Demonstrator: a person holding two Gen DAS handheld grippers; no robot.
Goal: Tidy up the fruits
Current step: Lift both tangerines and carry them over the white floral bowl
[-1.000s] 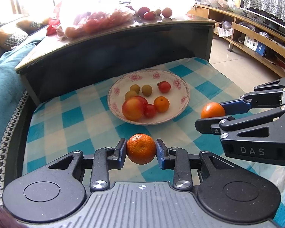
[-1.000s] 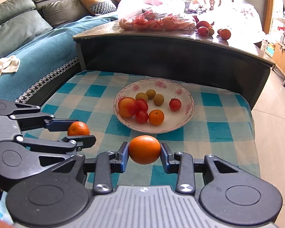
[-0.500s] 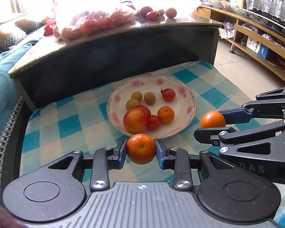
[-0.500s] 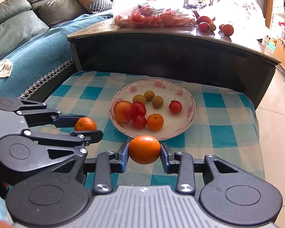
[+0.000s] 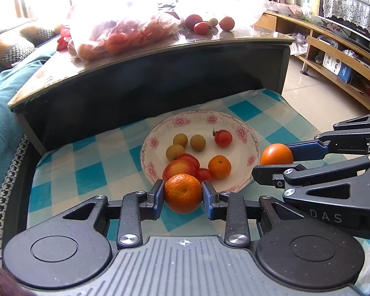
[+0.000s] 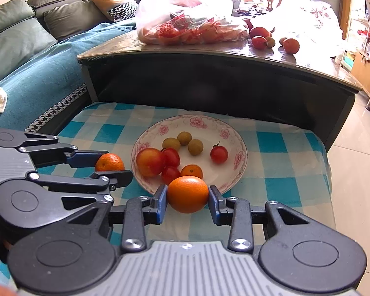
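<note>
Both grippers now nearer the floral ceramic plate (image 5: 244, 133). Left gripper (image 5: 183, 192) fingers clamp a dimpled mandarin (image 5: 183, 192); right gripper (image 6: 188, 194) fingers clamp a smooth orange (image 6: 188, 193), each above the plate's near rim. Plate holds round tomatoes, longans, a peach.

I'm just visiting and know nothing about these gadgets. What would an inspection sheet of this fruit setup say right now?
Surface: checked cloth on a low surface, under a dark table.
Job's things: flowered plate with small mixed fruit; mandarin and orange near its rim.
Clutter: bag of fruit and loose fruit on the table.
Grippers: left gripper shut on the mandarin; right gripper shut on the orange.
Cables: nothing seen.
Surroundings: sofa with cushions, wooden shelves.
</note>
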